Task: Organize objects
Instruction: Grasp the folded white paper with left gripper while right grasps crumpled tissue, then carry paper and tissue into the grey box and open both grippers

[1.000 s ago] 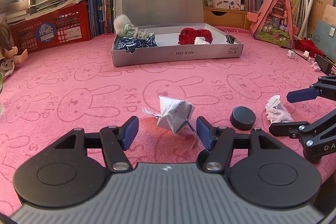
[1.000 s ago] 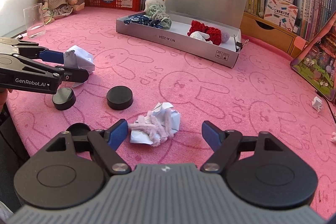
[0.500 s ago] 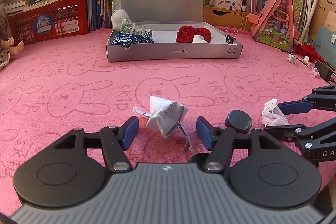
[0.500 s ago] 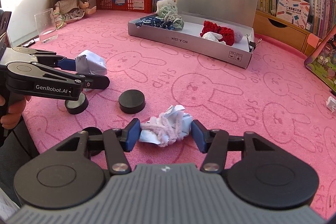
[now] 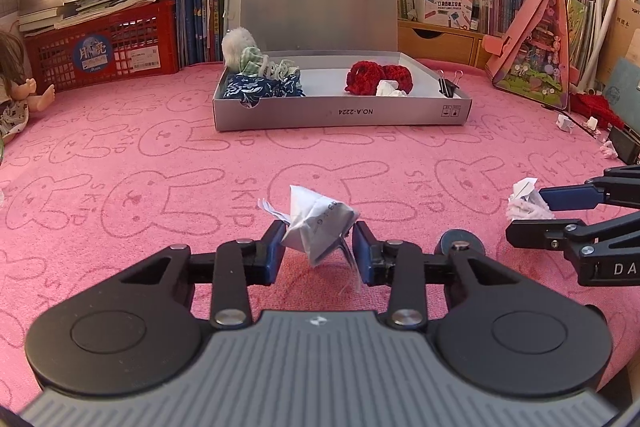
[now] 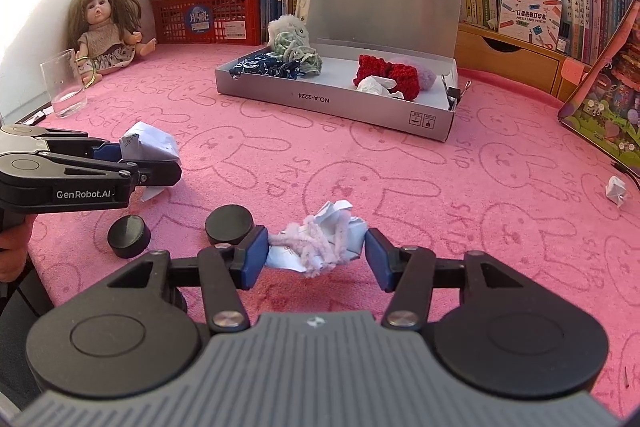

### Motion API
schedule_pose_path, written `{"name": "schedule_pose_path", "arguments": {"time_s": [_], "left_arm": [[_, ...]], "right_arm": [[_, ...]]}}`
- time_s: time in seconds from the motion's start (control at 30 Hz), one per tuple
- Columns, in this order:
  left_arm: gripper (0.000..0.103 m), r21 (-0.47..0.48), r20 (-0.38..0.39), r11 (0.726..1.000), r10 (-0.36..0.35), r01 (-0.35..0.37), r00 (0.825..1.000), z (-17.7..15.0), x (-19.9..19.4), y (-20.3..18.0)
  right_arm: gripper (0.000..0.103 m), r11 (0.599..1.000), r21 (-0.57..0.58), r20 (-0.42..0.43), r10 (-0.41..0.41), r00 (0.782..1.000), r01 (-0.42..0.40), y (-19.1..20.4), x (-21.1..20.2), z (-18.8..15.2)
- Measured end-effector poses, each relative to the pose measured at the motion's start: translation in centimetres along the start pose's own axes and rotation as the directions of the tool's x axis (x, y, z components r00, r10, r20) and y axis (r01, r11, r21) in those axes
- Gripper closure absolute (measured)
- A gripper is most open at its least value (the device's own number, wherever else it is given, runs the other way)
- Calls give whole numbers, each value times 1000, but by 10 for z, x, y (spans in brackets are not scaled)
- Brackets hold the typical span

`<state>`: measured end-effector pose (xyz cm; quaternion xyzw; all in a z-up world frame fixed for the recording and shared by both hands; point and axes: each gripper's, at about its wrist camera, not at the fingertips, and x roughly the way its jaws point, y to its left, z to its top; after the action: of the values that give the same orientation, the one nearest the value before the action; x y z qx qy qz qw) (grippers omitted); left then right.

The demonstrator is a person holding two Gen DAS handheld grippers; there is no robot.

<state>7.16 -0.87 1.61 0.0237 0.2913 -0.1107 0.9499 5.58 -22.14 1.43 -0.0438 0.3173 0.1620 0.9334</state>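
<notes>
My left gripper [image 5: 319, 251] is shut on a crumpled white paper wad [image 5: 320, 221], held just above the pink cloth; it also shows in the right wrist view [image 6: 148, 147]. My right gripper [image 6: 316, 255] is shut on a bundle of crumpled paper and pale pink fuzzy yarn [image 6: 320, 241], which shows at the right of the left wrist view [image 5: 526, 205]. An open grey box [image 5: 340, 113] with blue, green and red fabric items stands at the back centre.
Two black round caps [image 6: 229, 225] [image 6: 129, 235] lie on the cloth near my grippers. A clear glass [image 6: 63, 89] and a doll [image 6: 105, 35] are at the far left. Small paper scraps [image 6: 616, 189] lie at the right. Books, a red basket and plush toys line the back.
Both grippers have closed: the left one on the white paper wad, the right one on the paper and yarn bundle. Both have drawn in around their objects.
</notes>
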Motion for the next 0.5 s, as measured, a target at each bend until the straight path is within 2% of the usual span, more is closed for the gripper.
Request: {"name": "schedule_pose_path", "arguments": {"time_s": [0.5], "left_arm": [[61,-9,25,1000,11,-11,1000,15,3,3]], "right_arm": [[45,991,119,26,-69,997,66,-23,2,14]]}}
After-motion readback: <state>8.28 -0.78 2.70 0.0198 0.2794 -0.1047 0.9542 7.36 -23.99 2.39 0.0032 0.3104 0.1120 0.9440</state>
